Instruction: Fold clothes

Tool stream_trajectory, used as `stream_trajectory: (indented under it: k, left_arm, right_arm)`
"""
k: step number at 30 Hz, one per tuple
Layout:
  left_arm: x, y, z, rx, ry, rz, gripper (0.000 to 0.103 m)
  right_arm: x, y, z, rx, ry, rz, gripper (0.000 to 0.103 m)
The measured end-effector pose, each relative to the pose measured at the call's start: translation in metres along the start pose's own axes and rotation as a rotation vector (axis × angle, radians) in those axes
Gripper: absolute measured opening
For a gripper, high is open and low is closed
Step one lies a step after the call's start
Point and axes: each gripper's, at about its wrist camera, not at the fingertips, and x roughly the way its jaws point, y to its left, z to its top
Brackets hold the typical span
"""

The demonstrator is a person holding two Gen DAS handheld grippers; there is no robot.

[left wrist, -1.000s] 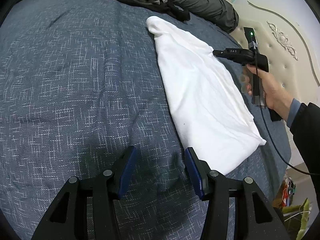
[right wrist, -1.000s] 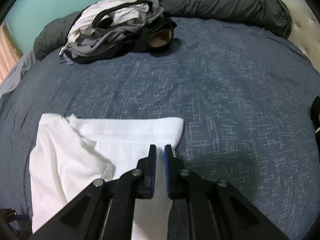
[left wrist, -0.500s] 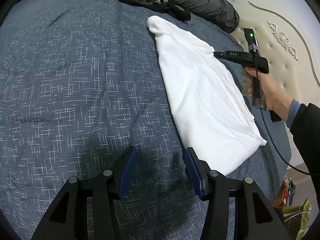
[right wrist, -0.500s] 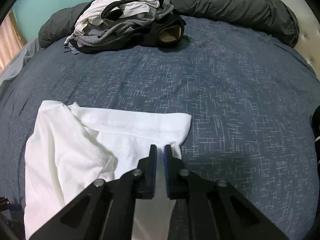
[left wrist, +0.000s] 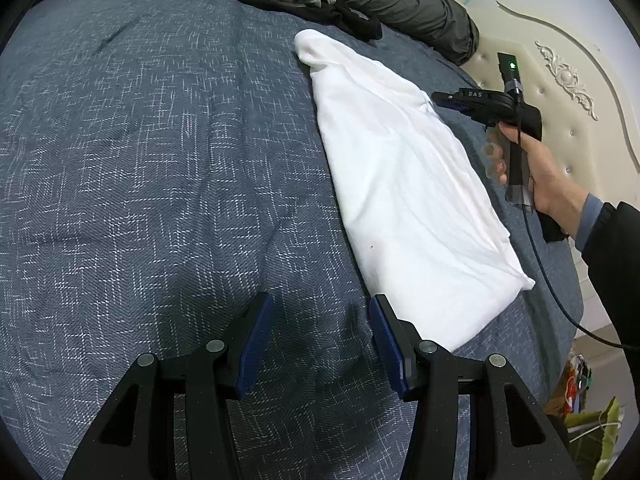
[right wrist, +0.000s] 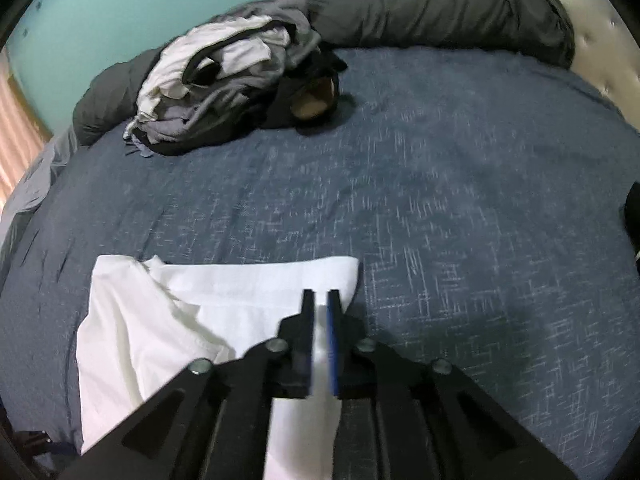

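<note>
A white shirt (left wrist: 404, 184) lies folded into a long strip on the blue bedspread (left wrist: 160, 168). My left gripper (left wrist: 316, 340) is open and empty, low over the bedspread just left of the shirt's near corner. My right gripper (left wrist: 438, 98) is held by a hand over the shirt's far right edge. In the right wrist view the right gripper (right wrist: 320, 306) has its jaws nearly together above the white shirt (right wrist: 168, 328), with nothing seen between them.
A pile of grey, white and black clothes (right wrist: 224, 88) lies at the far side of the bed. A dark rolled duvet (right wrist: 440, 12) runs behind it. A padded cream headboard (left wrist: 560, 92) stands to the right. A cable (left wrist: 560, 300) trails from the right gripper.
The right gripper has risen a little and shifted along the shirt; its view is now blurred by motion. The left gripper has hardly moved. The shirt lies as before.
</note>
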Motion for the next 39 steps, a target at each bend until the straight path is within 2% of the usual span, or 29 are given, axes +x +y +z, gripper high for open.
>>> stream_trajectory:
  k: [1, 4, 11, 14, 18, 22, 32, 39]
  left_arm:
    - [0.000, 0.000, 0.000, 0.000, 0.000, 0.000, 0.054]
    - [0.000, 0.001, 0.000, 0.000, 0.002, 0.001, 0.054]
    - [0.001, 0.003, 0.002, 0.001, 0.004, 0.003, 0.054]
    - [-0.003, 0.004, 0.000, 0.002, 0.004, 0.002, 0.054]
    - [-0.002, 0.004, 0.001, 0.002, 0.004, 0.003, 0.054]
    - [-0.001, 0.005, 0.002, 0.003, 0.005, 0.003, 0.054]
    - [0.004, 0.006, 0.006, 0.002, 0.006, 0.003, 0.054]
    - [0.002, 0.007, 0.005, 0.002, 0.009, 0.001, 0.054]
  right_arm:
    - [0.002, 0.001, 0.001, -0.001, 0.008, 0.002, 0.027]
    - [0.008, 0.003, 0.001, -0.001, 0.028, 0.013, 0.028]
    - [0.016, 0.018, -0.008, -0.096, 0.054, -0.025, 0.028]
    - [0.014, 0.023, -0.012, -0.146, 0.046, -0.062, 0.021]
    - [0.009, 0.024, -0.016, -0.190, 0.025, -0.102, 0.005]
    - [0.005, 0.028, -0.016, -0.229, 0.004, -0.132, 0.003]
    - [-0.004, 0.025, -0.008, -0.210, -0.065, -0.202, 0.002]
    - [0.018, 0.022, -0.004, -0.200, -0.019, -0.232, 0.002]
